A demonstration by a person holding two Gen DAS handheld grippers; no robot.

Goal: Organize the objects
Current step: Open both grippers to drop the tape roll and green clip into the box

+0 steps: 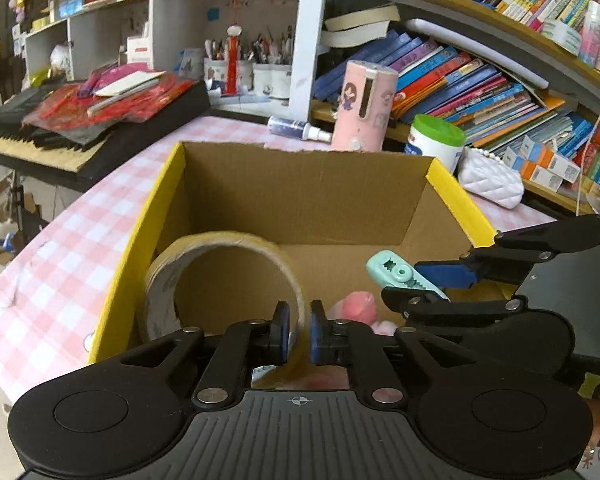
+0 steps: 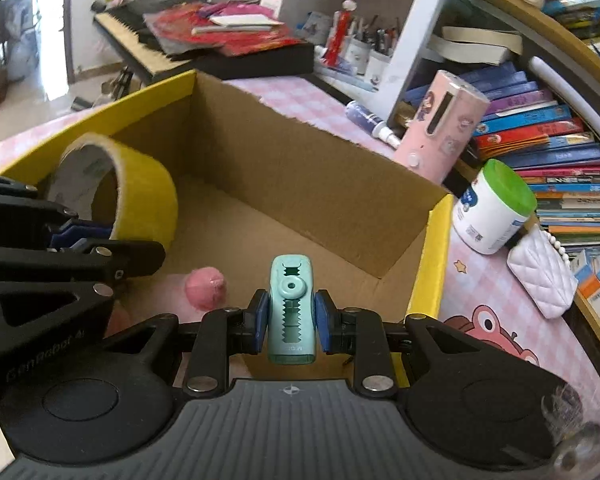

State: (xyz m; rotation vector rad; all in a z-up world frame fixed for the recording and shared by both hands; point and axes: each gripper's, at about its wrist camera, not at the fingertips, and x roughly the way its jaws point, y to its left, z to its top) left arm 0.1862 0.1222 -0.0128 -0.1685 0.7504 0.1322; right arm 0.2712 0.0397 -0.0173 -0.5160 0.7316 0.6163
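Tape roll (image 1: 220, 280) pinched by left gripper (image 1: 299, 330); right gripper (image 2: 290, 320) clamps mint dispenser (image 2: 290, 312), gear face visible only there.

Beyond my work, a pink cylinder (image 1: 363, 106) stands on the checked surface (image 1: 80, 240) beside a green-lidded tub (image 1: 436, 142) and a quilted white purse (image 1: 490, 182). Books (image 1: 460, 84) crowd the shelf; a keyboard (image 1: 60, 136) carries red papers.

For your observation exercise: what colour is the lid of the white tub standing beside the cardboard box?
The tub's lid is bright green, shown best in the right wrist view.
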